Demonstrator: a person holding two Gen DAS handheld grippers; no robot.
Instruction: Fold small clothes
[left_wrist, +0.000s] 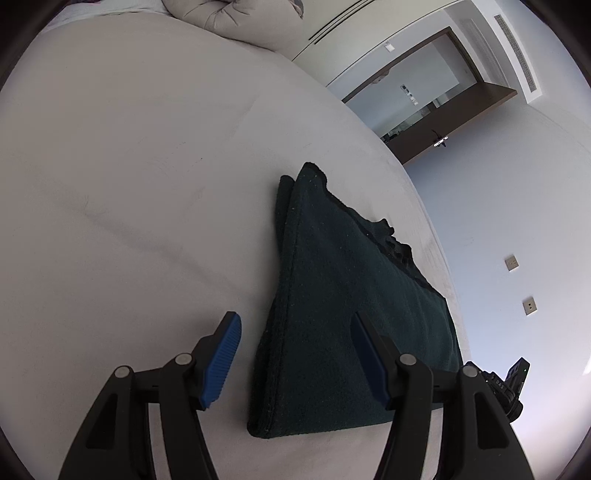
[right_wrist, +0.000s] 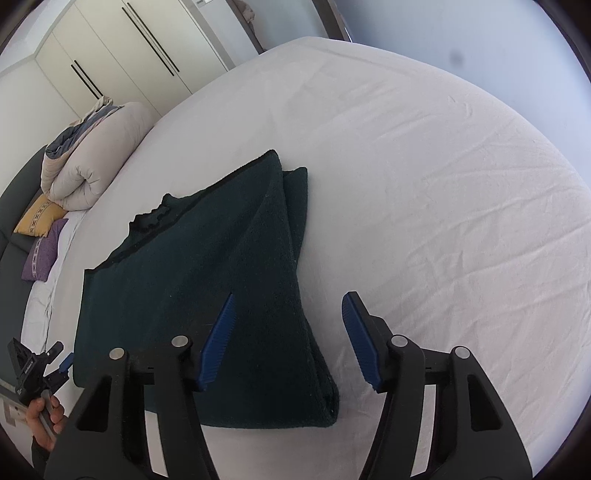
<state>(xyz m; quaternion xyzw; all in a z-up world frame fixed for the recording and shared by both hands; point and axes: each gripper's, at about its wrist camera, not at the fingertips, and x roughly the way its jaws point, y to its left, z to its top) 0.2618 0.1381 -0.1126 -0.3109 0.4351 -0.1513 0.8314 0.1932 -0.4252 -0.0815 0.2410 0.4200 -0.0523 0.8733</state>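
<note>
A dark green knitted garment (left_wrist: 343, 302) lies folded flat on the white bed sheet (left_wrist: 129, 184); it also shows in the right wrist view (right_wrist: 207, 280). My left gripper (left_wrist: 295, 332) is open and empty, its jaws straddling the garment's near left edge. My right gripper (right_wrist: 288, 314) is open and empty, its jaws straddling the garment's near right folded edge. The left gripper also shows at the lower left of the right wrist view (right_wrist: 62, 363), held by a hand.
A rolled beige duvet (right_wrist: 88, 158) and yellow and purple pillows (right_wrist: 40, 236) lie at the bed's far left. White wardrobe doors (right_wrist: 122, 55) stand behind. A doorway (left_wrist: 436, 96) and wall sockets (left_wrist: 511, 263) are on the wall beyond the bed edge.
</note>
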